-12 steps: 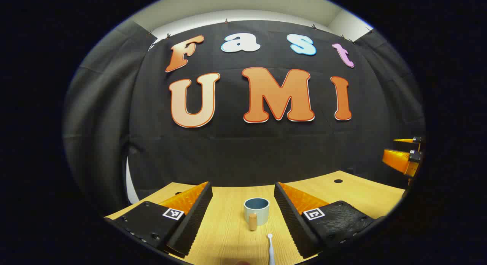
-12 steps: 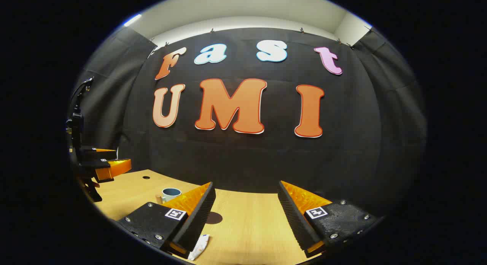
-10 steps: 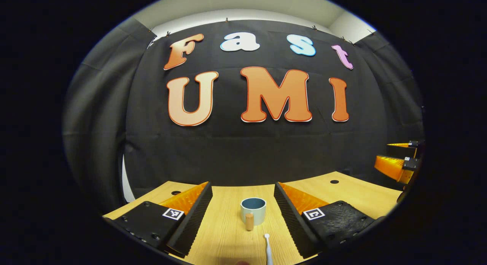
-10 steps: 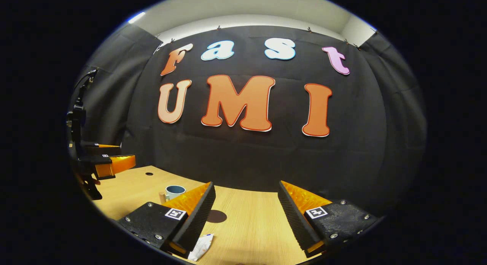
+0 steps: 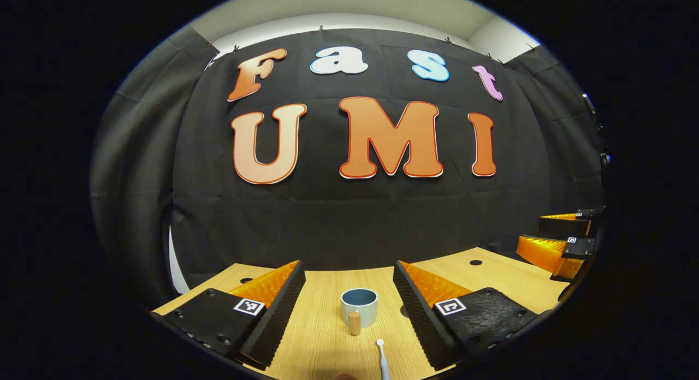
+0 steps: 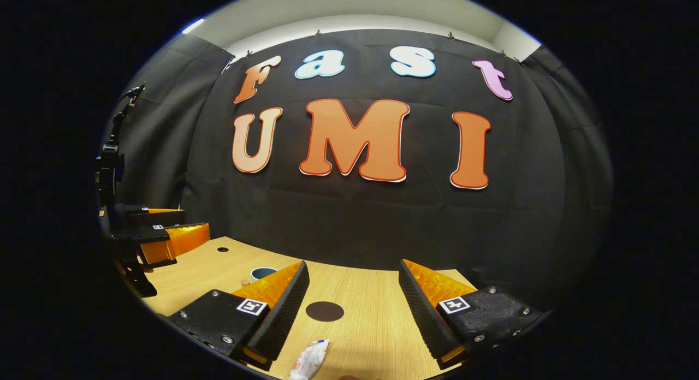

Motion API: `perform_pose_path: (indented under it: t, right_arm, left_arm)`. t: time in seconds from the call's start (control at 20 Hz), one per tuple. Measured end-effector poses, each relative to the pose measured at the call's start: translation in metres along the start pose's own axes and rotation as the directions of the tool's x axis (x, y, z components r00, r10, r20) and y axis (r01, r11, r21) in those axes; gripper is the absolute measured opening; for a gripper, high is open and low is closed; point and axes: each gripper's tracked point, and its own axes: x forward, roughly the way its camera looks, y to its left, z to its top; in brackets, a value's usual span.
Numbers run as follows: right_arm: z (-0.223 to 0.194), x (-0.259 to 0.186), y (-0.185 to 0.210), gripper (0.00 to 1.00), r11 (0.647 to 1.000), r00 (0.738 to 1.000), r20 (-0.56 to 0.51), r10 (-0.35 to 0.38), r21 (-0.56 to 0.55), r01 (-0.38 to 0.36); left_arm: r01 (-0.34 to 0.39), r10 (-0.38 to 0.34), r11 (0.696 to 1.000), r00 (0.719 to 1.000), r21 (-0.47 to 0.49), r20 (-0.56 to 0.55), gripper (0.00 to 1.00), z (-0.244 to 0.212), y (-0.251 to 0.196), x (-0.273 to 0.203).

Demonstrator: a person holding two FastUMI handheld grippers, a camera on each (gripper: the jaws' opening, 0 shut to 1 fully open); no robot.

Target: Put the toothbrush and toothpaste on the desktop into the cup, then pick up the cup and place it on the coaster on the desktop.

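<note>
Left gripper view, nearest edge: white toothbrush (image 5: 380, 358) head-end lies on the wooden desktop (image 5: 327, 336), btwn the fingers, nothing gripping it. Left gripper (image 5: 349, 298) jaws spread wide, holding nothing. Just past the brush: pale blue-green cup (image 5: 359, 307), upright, wooden handle facing the camera, standing on bare desktop. Cup interior looks empty.

Right gripper view, nearest edge: toothpaste (image 6: 309, 360) tube, white w/ coloured print, lying flat near the left finger; print too small to read. Right gripper (image 6: 354, 292) also wide open, empty. Farther out btwn its fingers: dark round coaster (image 6: 324, 311), flat on the desktop, apart from the tube. Cup seen here partly behind the left finger, far left of the coaster, well apart from it.

Labels: small black-and-white square marker tags (image 6: 252, 307) on each finger body; pattern only, no readable text.

Far right in left gripper view: the other gripper's orange fingers over the desktop edge.
</note>
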Motion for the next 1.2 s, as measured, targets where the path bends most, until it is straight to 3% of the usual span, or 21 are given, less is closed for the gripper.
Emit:
perform_pose_path:
  t: [0.15,0.3,0.4,0.8,1.05,1.2]
  right_arm:
    - [0.003,0.000,0.006,0.99,1.000,1.000,0.006,0.004,0.004,-0.004]
    - [0.004,-0.002,0.009,0.99,1.000,1.000,-0.004,-0.018,0.014,0.018]
    - [0.008,-0.003,0.015,0.99,1.000,1.000,0.010,-0.023,0.016,0.023]
    - [0.002,-0.002,0.017,0.99,0.999,1.000,-0.016,-0.001,0.035,0.001]
    - [-0.035,0.001,0.028,0.99,1.000,0.992,-0.126,0.027,0.005,-0.026]
    - [-0.058,0.005,0.032,0.99,0.999,0.976,-0.214,0.030,0.019,-0.026]
  left_arm:
    - [-0.005,0.005,1.000,1.000,-0.005,-0.003,0.97,-0.005,0.000,0.000]
    - [-0.066,0.067,0.997,0.998,-0.033,0.006,0.97,-0.003,0.013,-0.001]
    - [-0.049,0.049,0.997,0.999,-0.053,0.001,0.97,-0.007,0.006,0.001]
    - [-0.053,0.054,0.999,0.998,0.009,-0.030,0.98,-0.014,0.005,0.004]
    - [-0.008,0.006,1.000,0.988,-0.013,-0.155,0.97,-0.048,-0.009,0.010]
    - [0.018,-0.026,0.999,0.962,-0.034,-0.272,0.97,-0.077,-0.016,0.014]
